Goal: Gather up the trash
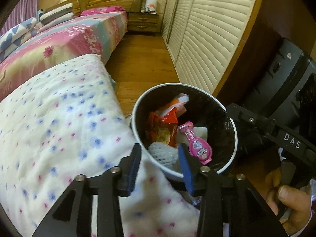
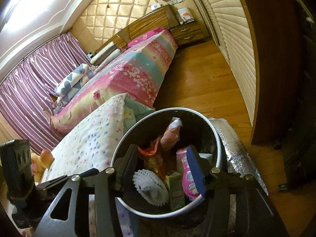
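Trash bin [image 1: 136, 118] on floor beside bed, already holds red snack bag [image 1: 162, 130], pink bottle [image 1: 197, 146], white foam net [image 2: 150, 185]; left gripper [image 1: 160, 154] and right gripper [image 2: 164, 158] both released, empty, above bin rim; lift straight clear of rim, avoid snagging liner, then seek remaining litter

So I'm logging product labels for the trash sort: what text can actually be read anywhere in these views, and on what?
"DAS": white letters on the black body of the right tongs.
Pink bottle in the trash bin: colourful label print, too blurred to read.
Red snack bag: print unreadable.
Green carton: small print, too small to read.
Papers on the nightstand: too far off to read.
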Motion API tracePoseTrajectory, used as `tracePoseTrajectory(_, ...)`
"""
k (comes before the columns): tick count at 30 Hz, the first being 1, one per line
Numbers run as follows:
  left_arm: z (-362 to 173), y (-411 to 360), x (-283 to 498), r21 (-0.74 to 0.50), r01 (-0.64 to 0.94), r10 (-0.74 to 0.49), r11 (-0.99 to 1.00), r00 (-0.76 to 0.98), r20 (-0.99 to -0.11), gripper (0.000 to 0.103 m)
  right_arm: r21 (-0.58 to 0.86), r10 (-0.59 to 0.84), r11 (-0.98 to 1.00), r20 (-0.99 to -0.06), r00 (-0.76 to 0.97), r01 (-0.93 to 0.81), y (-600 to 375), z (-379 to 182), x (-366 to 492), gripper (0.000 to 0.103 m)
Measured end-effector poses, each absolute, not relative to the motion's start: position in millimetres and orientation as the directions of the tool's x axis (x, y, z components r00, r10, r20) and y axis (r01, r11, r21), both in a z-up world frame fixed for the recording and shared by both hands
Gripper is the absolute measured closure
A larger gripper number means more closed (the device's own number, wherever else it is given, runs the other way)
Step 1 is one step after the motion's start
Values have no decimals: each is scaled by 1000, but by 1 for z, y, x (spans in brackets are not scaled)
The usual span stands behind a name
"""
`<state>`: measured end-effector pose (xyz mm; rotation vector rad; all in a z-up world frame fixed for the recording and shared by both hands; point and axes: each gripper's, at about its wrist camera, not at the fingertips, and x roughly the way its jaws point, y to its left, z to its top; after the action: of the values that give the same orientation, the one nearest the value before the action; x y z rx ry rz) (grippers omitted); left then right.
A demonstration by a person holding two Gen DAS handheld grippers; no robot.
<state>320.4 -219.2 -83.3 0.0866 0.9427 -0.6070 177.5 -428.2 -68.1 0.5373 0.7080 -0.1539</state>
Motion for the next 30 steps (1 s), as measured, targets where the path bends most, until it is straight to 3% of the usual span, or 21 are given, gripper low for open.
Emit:
tracePoseTrajectory(10, -70, -154, 286, -261, 411, -458, 873, 512, -727, 51, 418, 55, 868, -619, 784, 269, -399, -54, 165, 29)
tracePoseTrajectory(22, -62, -77, 221, -257, 285, -383, 923, 629, -676, 45, 317, 50, 932, -590, 806, 174, -324, -52, 144, 24)
tracePoseTrajectory(30, -31, -46, 184, -230, 248, -337, 941, 751, -568, 42, 189, -1, 975, -521, 854, 116, -292, -19, 136, 20)
